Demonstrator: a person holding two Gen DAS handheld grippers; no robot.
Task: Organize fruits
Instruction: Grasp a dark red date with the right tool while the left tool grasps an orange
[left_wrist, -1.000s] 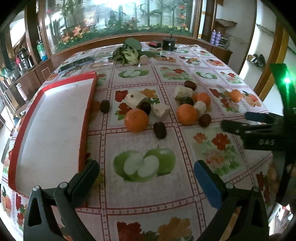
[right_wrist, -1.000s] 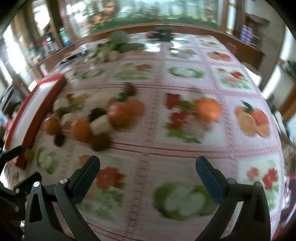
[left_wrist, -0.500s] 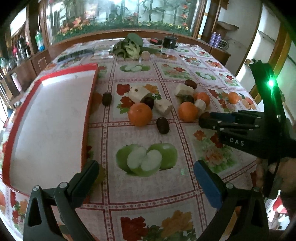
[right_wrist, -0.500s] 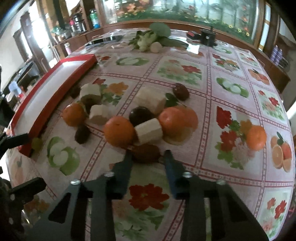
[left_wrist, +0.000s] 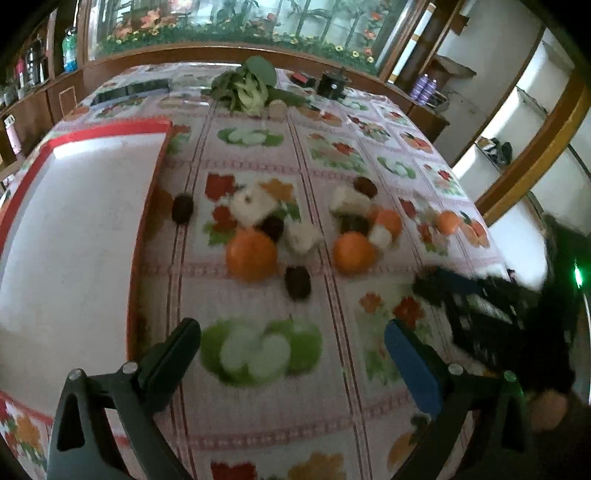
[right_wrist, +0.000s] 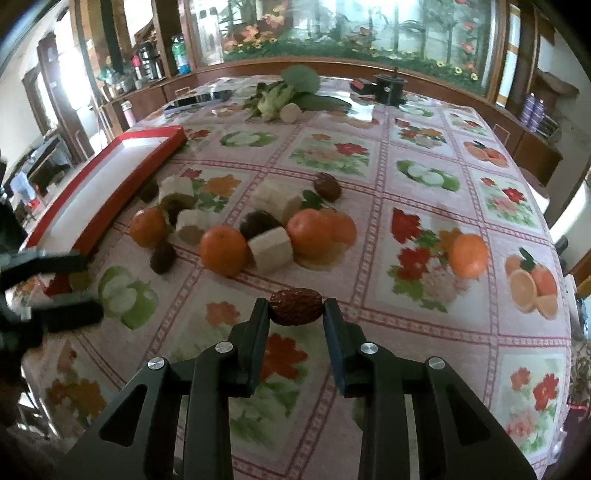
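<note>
Both wrist views look forward low over the table (left_wrist: 258, 424), sharing the central fruit cluster (right_wrist: 258, 236).

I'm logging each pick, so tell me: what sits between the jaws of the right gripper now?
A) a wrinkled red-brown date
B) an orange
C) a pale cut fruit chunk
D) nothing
A: the right gripper has its jaws closed on the wrinkled red-brown date, one fingertip at each end.

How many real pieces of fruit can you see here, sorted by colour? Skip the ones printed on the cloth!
Orange fruits: 4
White chunks: 4
Dark brown fruits: 6, counting the one pinched in the right gripper
Total: 14
</note>
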